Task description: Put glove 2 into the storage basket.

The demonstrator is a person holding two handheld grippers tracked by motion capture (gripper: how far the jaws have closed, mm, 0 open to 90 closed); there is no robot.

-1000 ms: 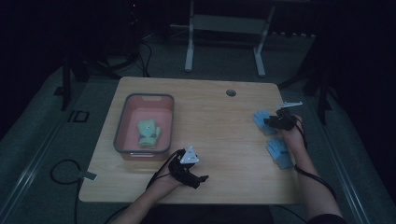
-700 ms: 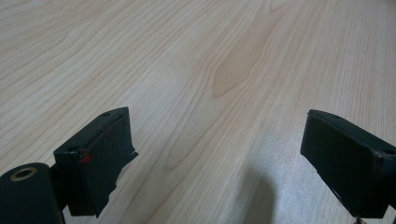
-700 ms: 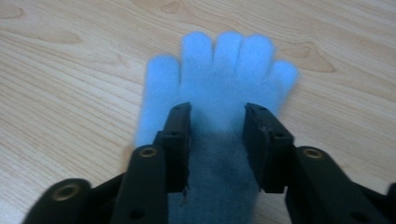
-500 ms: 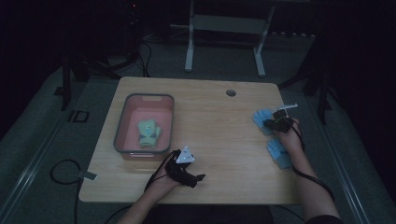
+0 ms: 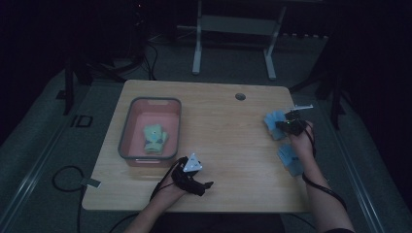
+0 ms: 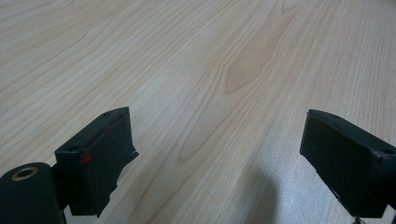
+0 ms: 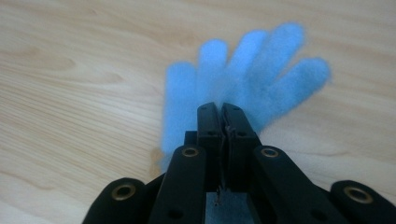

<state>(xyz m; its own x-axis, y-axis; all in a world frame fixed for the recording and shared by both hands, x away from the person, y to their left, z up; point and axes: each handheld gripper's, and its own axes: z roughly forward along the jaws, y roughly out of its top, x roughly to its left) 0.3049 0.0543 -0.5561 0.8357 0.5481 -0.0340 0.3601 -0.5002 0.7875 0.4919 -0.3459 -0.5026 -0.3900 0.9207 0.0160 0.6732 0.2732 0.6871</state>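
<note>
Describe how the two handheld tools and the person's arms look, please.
Both tongs are black with square-ended jaws. The left tongs carry a grey three-cornered plate and brass-coloured rivets. The right tongs trail a black cable along the forearm. No sleeves are visible in the dim high view.

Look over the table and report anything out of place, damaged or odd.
The black tape on one jaw pad of the left tongs is torn, with a ragged flap hanging off its edge. Otherwise nothing stands out: two blue gloves lie on the table, a green pair in the red bin.

No readable text, label or number appears anywhere.
</note>
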